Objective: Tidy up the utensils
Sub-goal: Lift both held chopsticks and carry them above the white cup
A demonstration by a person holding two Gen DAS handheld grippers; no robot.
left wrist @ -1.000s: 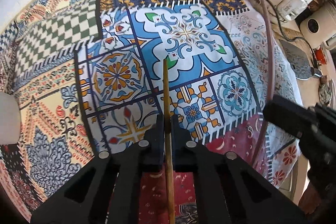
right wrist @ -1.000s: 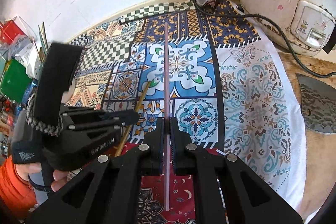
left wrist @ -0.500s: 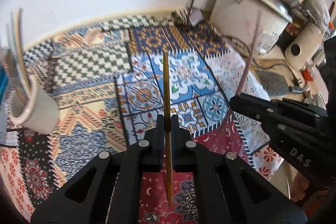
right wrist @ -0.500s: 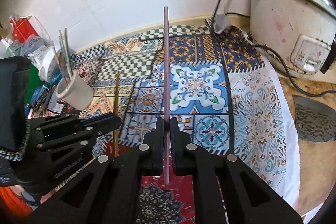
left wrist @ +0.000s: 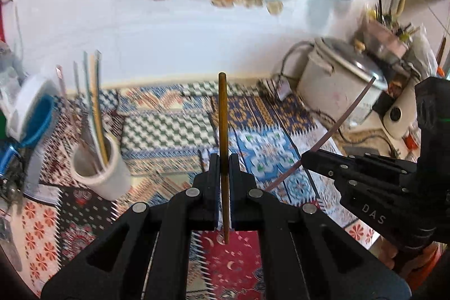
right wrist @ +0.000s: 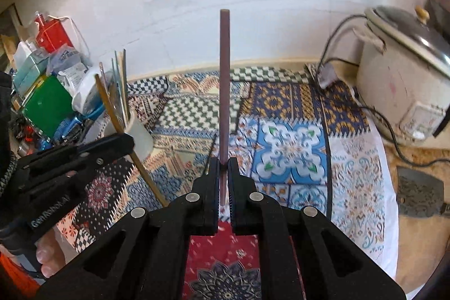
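Clamping a brown wooden chopstick (left wrist: 223, 128), the left gripper (left wrist: 224, 173) had its fingers drawn narrow onto the shaft, which stood upright toward 12 o'clock above the patterned cloth (left wrist: 174, 128). In the right wrist view the same gripper (right wrist: 84, 156) sat at 9 o'clock with the stick slanting through it. The right gripper (right wrist: 224, 176) was likewise pinched tight on a dark purple chopstick (right wrist: 224, 86), also pointing to 12 o'clock; from the left wrist view that gripper (left wrist: 351, 176) appeared at 3 o'clock, its stick angled toward 1 o'clock. Both sticks were held clear of the cloth. Farther out, at 9 o'clock in the left wrist view, a white cup (left wrist: 98, 167) stood on the cloth with several other sticks leaning inside it. At 2 o'clock, a white rice cooker (left wrist: 337, 86) stood near the wall (left wrist: 140, 33).
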